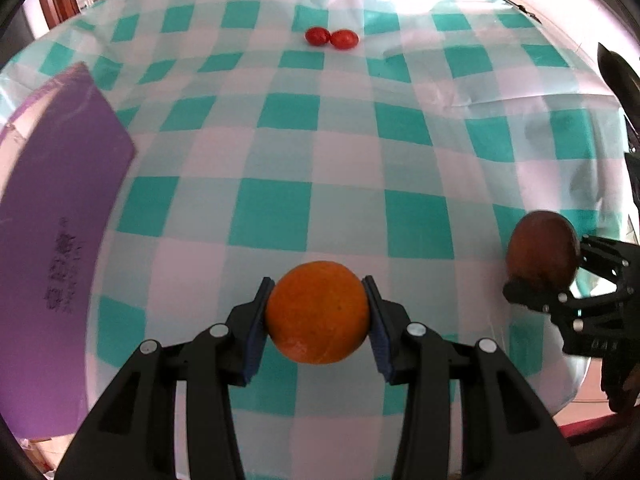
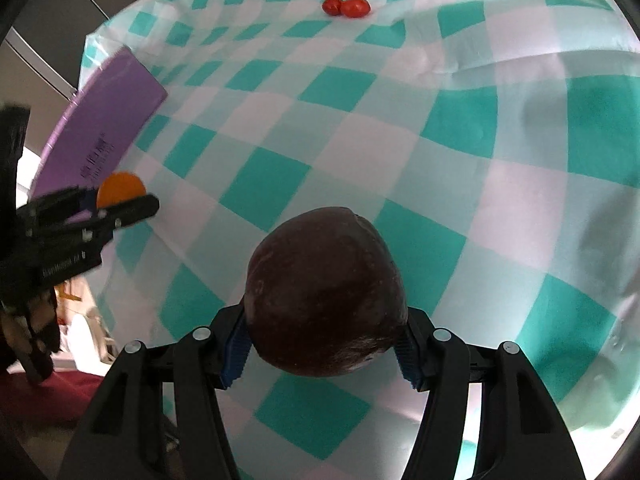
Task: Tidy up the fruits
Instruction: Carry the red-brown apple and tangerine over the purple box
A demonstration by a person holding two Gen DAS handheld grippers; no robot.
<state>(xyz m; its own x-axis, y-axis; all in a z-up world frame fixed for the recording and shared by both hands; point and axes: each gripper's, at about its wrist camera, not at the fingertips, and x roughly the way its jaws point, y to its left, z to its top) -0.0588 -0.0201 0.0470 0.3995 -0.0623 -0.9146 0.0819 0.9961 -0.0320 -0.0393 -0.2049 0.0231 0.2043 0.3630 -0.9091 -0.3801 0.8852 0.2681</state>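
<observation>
My left gripper (image 1: 318, 300) is shut on an orange (image 1: 318, 312) and holds it over the near part of the checkered table. My right gripper (image 2: 324, 316) is shut on a dark red-brown fruit (image 2: 326, 292). In the left wrist view the right gripper (image 1: 536, 276) and its fruit (image 1: 542, 254) show at the right edge. In the right wrist view the left gripper (image 2: 120, 196) and orange (image 2: 120, 188) show at the left. Two small red tomatoes (image 1: 332, 38) lie touching at the far side, also in the right wrist view (image 2: 346, 7).
A purple board (image 1: 60, 208) lies at the table's left edge, also in the right wrist view (image 2: 100, 120). The teal and white checkered cloth (image 1: 280, 128) covers the table and has creases at the far right. The table's near edge is below both grippers.
</observation>
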